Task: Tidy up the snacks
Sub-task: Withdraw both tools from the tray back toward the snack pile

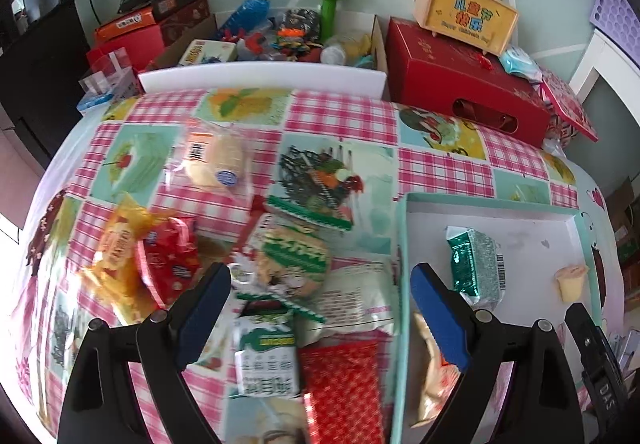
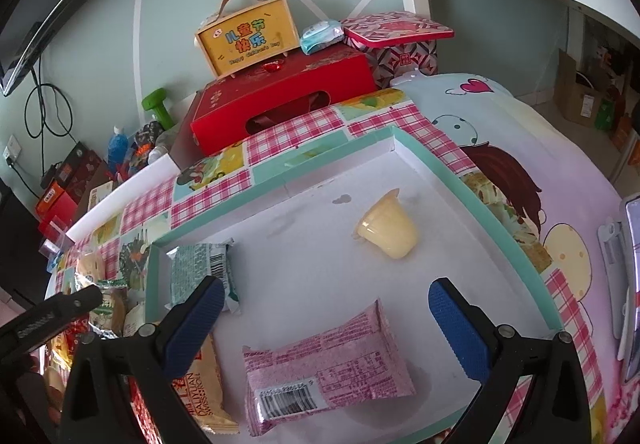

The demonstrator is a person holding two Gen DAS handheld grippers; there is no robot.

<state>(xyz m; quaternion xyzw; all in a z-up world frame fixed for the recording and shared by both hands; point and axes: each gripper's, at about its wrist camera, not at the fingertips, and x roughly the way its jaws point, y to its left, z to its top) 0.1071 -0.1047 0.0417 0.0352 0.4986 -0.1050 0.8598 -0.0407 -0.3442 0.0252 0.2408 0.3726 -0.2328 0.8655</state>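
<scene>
A heap of snack packets lies on the checked tablecloth in the left wrist view: a green-and-white packet [image 1: 292, 264], a red packet [image 1: 168, 264], an orange one [image 1: 116, 248] and a clear-wrapped bun [image 1: 216, 159]. My left gripper [image 1: 320, 296] is open and empty just above the heap. A teal-rimmed tray [image 2: 432, 159] holds a green packet [image 2: 200, 272], a yellow jelly cup [image 2: 388, 228], a pink packet [image 2: 324, 368] and a yellow Swiss roll packet [image 2: 204, 392]. My right gripper [image 2: 324, 320] is open and empty above the pink packet.
A red gift box [image 2: 280, 99] with a yellow handled box [image 2: 248, 35] on it stands at the table's far edge. A cardboard box [image 1: 280, 31] of bottles and toys sits behind the table. A patterned tin [image 2: 396, 39] stands at the back right.
</scene>
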